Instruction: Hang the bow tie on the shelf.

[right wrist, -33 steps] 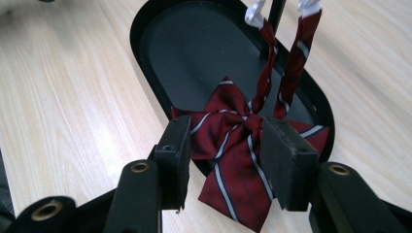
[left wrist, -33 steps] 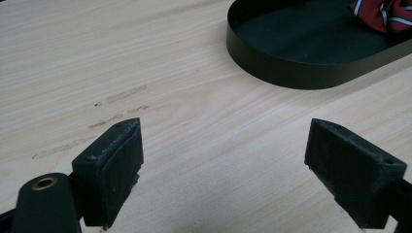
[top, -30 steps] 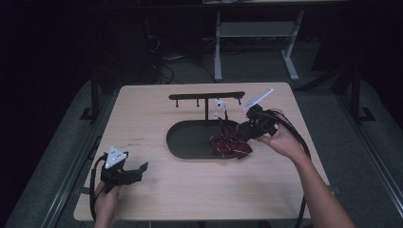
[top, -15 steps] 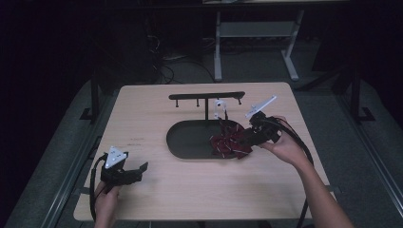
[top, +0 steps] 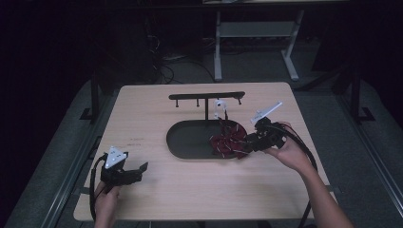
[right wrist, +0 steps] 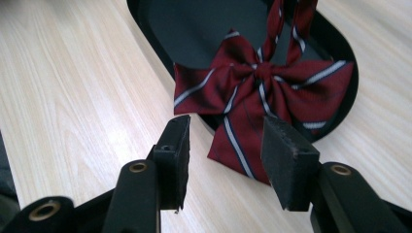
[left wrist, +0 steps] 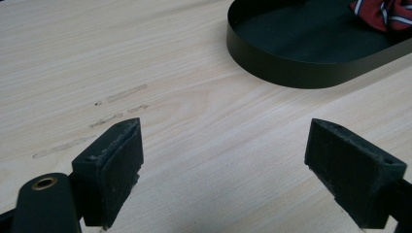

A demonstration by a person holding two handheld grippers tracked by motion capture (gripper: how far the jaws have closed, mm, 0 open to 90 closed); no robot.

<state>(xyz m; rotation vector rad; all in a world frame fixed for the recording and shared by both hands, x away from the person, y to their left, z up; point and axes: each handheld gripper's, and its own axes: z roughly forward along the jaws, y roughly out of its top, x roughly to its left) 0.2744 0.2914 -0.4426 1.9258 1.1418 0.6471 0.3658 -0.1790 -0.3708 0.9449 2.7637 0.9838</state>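
A dark red bow tie (top: 227, 142) with pale stripes lies at the right end of a black oval tray (top: 190, 140). In the right gripper view one tail of the bow tie (right wrist: 257, 85) hangs over the tray's rim (right wrist: 194, 29) onto the table. My right gripper (right wrist: 226, 141) is open, its jaws on either side of that tail, pads apart from the cloth. From the high view the right gripper (top: 244, 145) sits at the tray's right edge. My left gripper (top: 140, 168) is open and low over the table's front left, holding nothing (left wrist: 223, 145).
A black T-shaped rack (top: 206, 97) with small hooks stands behind the tray, a white clip (top: 218, 104) hanging from it with the bow's strap. The left gripper view shows the tray (left wrist: 291, 63) ahead on its right. Bare wooden tabletop surrounds the tray.
The right gripper has come down toward the table, closer to the bow's tail at the tray's right end. The left gripper has stayed where it was.
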